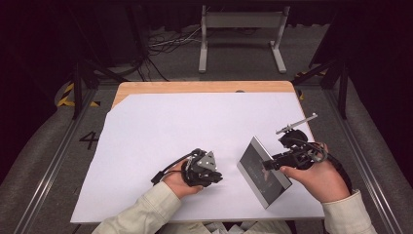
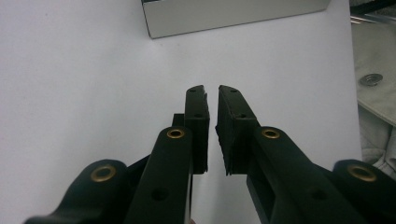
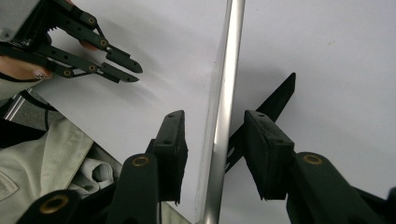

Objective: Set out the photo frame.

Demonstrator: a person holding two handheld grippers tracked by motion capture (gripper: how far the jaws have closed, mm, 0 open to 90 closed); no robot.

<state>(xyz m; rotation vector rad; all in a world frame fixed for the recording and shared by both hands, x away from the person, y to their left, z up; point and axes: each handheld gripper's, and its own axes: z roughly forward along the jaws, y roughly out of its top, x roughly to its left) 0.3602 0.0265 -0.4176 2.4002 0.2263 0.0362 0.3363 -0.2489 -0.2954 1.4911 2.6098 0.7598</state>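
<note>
Two hands w/ cream sleeves come in from the near edge of the table (image 1: 146, 87), which has a big white sheet (image 1: 185, 126) on it. The left hand (image 1: 178, 183) sits low on the sheet, near the middle, & wraps round the left gripper (image 1: 216, 179), which points right, toward the tablet. Its jaws are almost pressed together, just a thin gap, w/ nothing between them. The right hand (image 1: 316, 178) is at the near right, wrist bent in, & holds the right gripper (image 1: 267, 165) pointing left. The tablet (image 1: 263, 170), a flat silver thing w/ a dark screen, stands tilted up on its edge on the sheet, near right, between the two grippers. In the right gripper view its thin silver edge (image 3: 224, 112) runs up between the spread jaws, & the pads (image 3: 266, 149) don't press it: there's a gap on each side.
</note>
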